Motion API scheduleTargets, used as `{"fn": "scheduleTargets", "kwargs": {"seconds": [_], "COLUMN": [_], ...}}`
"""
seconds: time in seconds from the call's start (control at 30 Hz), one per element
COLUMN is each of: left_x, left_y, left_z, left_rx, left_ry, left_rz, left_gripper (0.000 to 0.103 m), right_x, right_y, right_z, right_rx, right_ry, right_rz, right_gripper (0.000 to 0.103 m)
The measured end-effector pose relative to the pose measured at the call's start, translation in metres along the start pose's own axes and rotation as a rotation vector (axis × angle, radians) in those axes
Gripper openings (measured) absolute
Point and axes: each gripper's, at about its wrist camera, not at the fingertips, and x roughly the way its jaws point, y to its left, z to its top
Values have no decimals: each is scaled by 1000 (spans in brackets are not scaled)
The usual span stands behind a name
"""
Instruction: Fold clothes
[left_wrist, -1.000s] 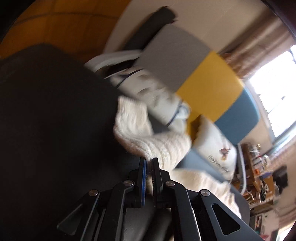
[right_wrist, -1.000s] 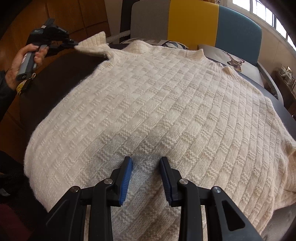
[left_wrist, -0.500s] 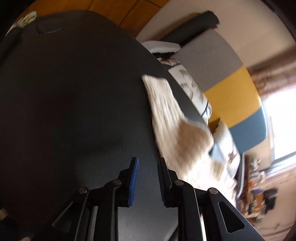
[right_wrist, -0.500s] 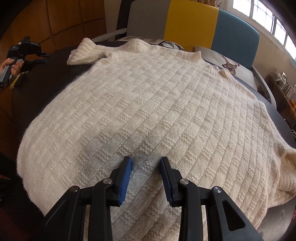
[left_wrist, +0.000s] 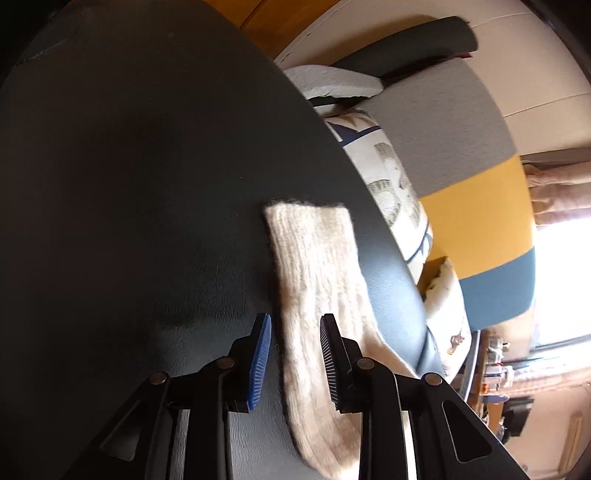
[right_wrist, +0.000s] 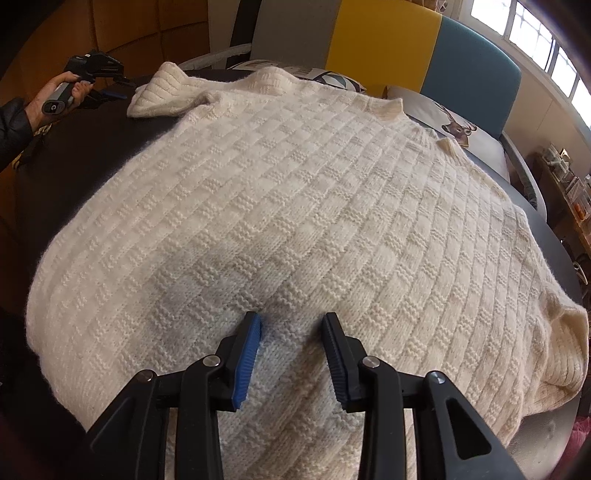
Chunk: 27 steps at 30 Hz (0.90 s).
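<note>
A cream knitted sweater (right_wrist: 295, 206) lies spread flat over the dark round table (right_wrist: 85, 158). Its left sleeve, with a ribbed cuff (right_wrist: 159, 92), lies out on the table at the far left. My right gripper (right_wrist: 291, 325) is open, with both fingers resting over the sweater's lower body. In the left wrist view the sleeve (left_wrist: 317, 280) lies flat on the table (left_wrist: 129, 184). My left gripper (left_wrist: 295, 325) is open, and the sleeve runs between its fingers. In the right wrist view the left gripper (right_wrist: 110, 88) hovers beside the cuff, held in a hand.
A sofa with grey, yellow and blue back panels (right_wrist: 380, 40) stands behind the table, with printed cushions (right_wrist: 454, 125) on it. The cushions (left_wrist: 395, 184) also show in the left wrist view. Shelves with clutter (right_wrist: 569, 184) stand at the right. Wooden wall panels (right_wrist: 147, 37) are at the back left.
My left gripper has let go of the sleeve, opened, and drawn back; the sleeve now lies flat on the table. The right gripper has stayed open over the sweater.
</note>
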Motion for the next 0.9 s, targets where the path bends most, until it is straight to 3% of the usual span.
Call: {"fn": "scheduleTargets", "kwargs": {"seconds": [0.13,0.3,0.33,0.37,0.4,0.47,0.63,0.73,0.9], "left_x": [14,23,24,27,26,20,-35,-73,-100], "left_y": [3,-9,-12,-14,-15,-15,3,21,40], "left_z": [11,11,11,12,11,6,-16,-33,-53], "left_rx": [-43,0,13,27,41,61,19,-21,6], "left_ry": [23,-10,-19,-21,-31,-59,-193,-271,-317], "left_rz": [-7,29,39,57,71,83,-2,-32,8], "left_gripper": [27,27,12,5,5,5,5,5,5], "right_x": [0,-1,-1,-3,-6,-7,0,27,71], "right_y": [3,7,8,8,7,6,12,11,9], "right_z": [2,9,11,14,20,39,107,150,223], "right_rx": [-16,-41,-48,-50,-44,-3,86,126,193], "right_ry": [15,35,39,32,13,-20,-114,-102,-83], "right_rz": [-18,-42,-47,-45,-30,43,258,228,177], "right_gripper": [36,37,37,37,36,37,37,36,36]}}
